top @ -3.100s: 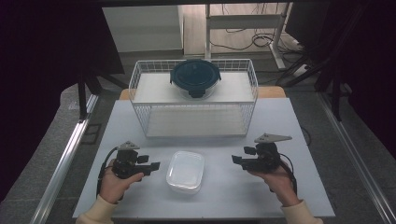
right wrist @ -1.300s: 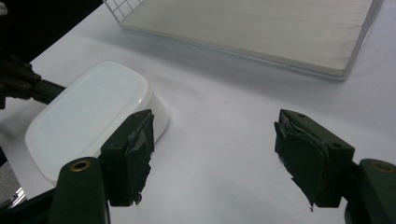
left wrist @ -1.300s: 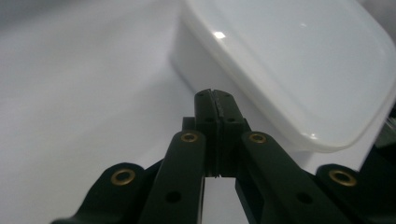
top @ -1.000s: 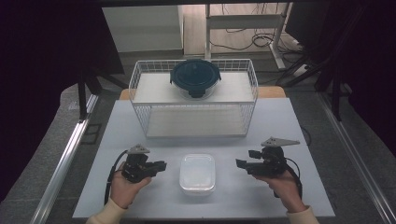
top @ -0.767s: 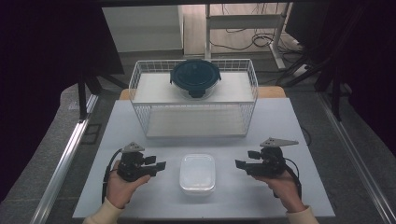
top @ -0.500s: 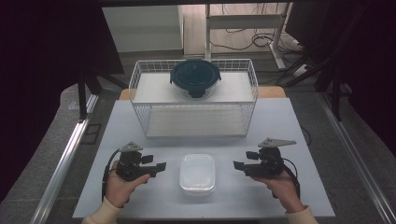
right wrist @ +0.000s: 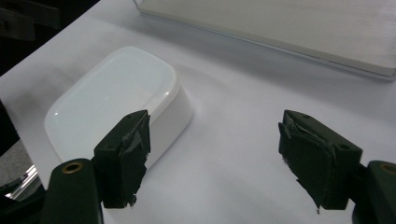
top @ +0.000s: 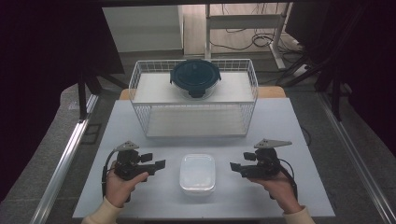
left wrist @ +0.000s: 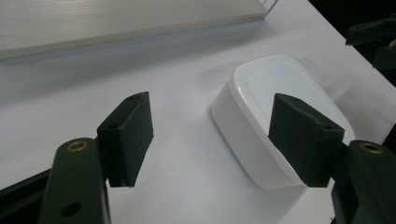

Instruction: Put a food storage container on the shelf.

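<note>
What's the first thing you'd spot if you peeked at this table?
Probably the white container, lying upside down on the table's near middle. A left gripper and a right gripper flank it, both open, neither touching. Behind, a round dark-lidded bowl sits on top of a white wire rack.

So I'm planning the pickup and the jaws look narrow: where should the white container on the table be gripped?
Probably across its short width, one gripper on each long side wall. The white container lies flat with a smooth rounded top and no handle, so its sloped walls are the only purchase. The left gripper and right gripper already flank it, both open.
</note>
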Available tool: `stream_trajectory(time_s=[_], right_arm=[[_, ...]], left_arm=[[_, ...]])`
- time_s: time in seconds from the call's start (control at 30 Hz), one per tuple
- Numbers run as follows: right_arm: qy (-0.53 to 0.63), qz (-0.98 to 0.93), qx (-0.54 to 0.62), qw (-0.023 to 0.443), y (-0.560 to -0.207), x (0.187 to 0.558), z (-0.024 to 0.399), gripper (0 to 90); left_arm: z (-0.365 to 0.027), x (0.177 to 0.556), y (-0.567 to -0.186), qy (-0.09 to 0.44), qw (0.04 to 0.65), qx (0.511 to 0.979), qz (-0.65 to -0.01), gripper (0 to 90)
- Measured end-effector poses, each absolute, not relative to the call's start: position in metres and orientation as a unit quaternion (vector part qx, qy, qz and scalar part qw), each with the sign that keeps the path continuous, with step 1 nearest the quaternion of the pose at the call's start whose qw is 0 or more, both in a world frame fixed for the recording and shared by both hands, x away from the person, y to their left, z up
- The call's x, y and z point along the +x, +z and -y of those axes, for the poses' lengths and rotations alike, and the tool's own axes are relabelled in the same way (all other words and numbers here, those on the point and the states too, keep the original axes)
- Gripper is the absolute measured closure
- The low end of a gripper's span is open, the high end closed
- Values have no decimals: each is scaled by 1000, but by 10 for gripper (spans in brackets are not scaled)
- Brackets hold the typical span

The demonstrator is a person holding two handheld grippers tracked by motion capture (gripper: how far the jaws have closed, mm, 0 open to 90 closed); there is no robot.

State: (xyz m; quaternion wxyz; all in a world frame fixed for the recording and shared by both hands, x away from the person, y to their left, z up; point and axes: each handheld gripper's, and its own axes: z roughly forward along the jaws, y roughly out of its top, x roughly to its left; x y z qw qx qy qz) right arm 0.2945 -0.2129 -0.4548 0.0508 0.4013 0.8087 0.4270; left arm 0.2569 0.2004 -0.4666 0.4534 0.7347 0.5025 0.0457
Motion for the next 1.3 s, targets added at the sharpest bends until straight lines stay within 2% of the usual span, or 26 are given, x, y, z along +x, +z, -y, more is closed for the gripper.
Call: stream_trajectory(time_s=[0.23, 0.5, 0.63, 0.83, 1.3], right_arm=[[428, -811, 398, 29, -456, 293, 199, 250], [434, -800, 415, -3, -437, 293, 177, 282], [434, -794, 425, -33, -447, 300, 167, 294], [425, -787, 442, -64, -466, 309, 158, 315], [424, -775, 458, -101, -483, 303, 156, 396]], left_arm=[[-195, 259, -469, 19, 455, 732, -506, 294], [-187, 264, -467, -14, 461, 721, -517, 296], [-182, 273, -472, -55, 468, 712, -521, 300], [-173, 280, -480, -78, 471, 711, -516, 318], [-159, 280, -490, -98, 461, 716, -515, 346]])
